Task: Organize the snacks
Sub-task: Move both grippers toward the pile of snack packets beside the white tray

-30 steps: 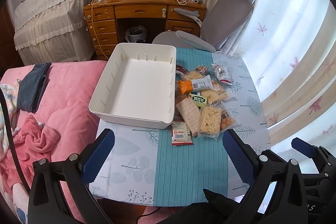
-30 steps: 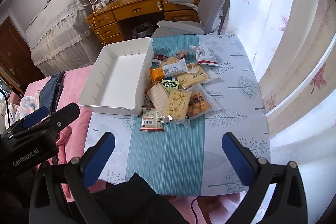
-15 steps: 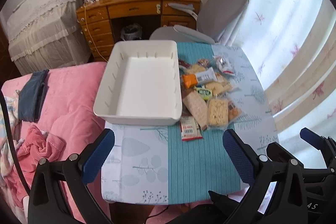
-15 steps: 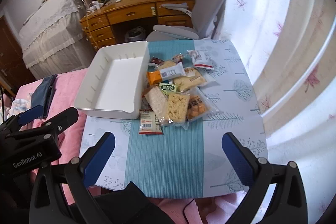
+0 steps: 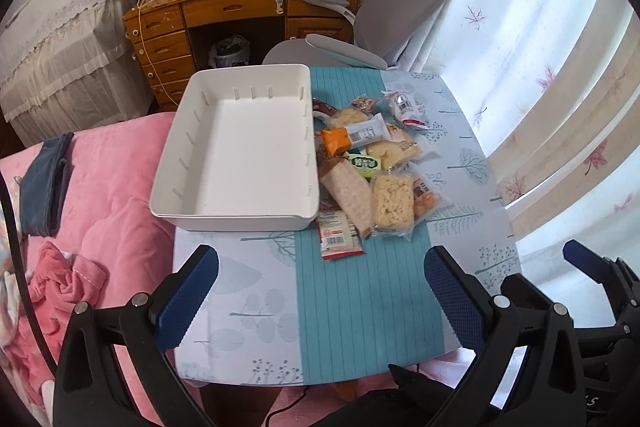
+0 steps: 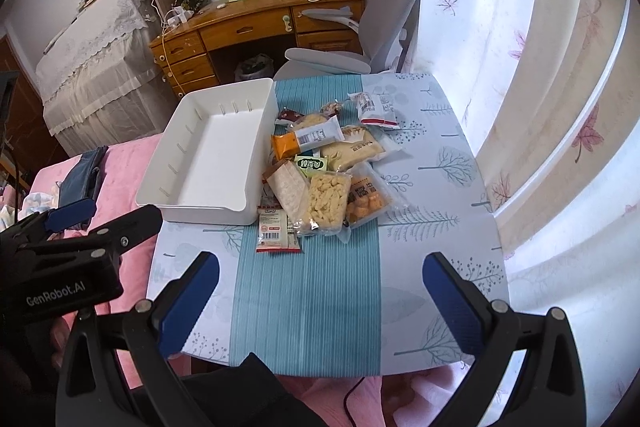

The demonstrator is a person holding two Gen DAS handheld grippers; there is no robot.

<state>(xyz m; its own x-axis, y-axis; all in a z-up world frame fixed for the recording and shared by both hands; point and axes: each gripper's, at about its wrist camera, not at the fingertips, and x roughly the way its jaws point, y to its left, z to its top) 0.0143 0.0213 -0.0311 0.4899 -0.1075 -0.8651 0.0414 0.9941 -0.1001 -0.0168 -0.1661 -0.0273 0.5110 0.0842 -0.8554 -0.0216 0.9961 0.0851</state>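
An empty white tray (image 5: pixel 192 205) (image 6: pixel 208 213) stands on the left of a small table. Several snack packets lie in a pile to its right: an orange-ended bar (image 5: pixel 354 137) (image 6: pixel 306 139), a green packet (image 5: pixel 364 163), a clear pack of pale puffs (image 5: pixel 393 203) (image 6: pixel 325 201), a red and white sachet (image 5: pixel 338 235) (image 6: pixel 276 229). My left gripper (image 5: pixel 320 303) is open and empty above the table's near edge. My right gripper (image 6: pixel 320 303) is open and empty, beside it to the right.
The table (image 5: pixel 360 307) has a teal runner and leaf-print cloth. A pink bed (image 5: pixel 100 187) lies to the left, curtains (image 5: pixel 540 67) to the right. A grey chair (image 5: pixel 384 15) and wooden desk (image 5: pixel 240 11) stand behind.
Both grippers have pulled back and risen a little; the table and tray look smaller and more centred. The snacks and tray have not moved.
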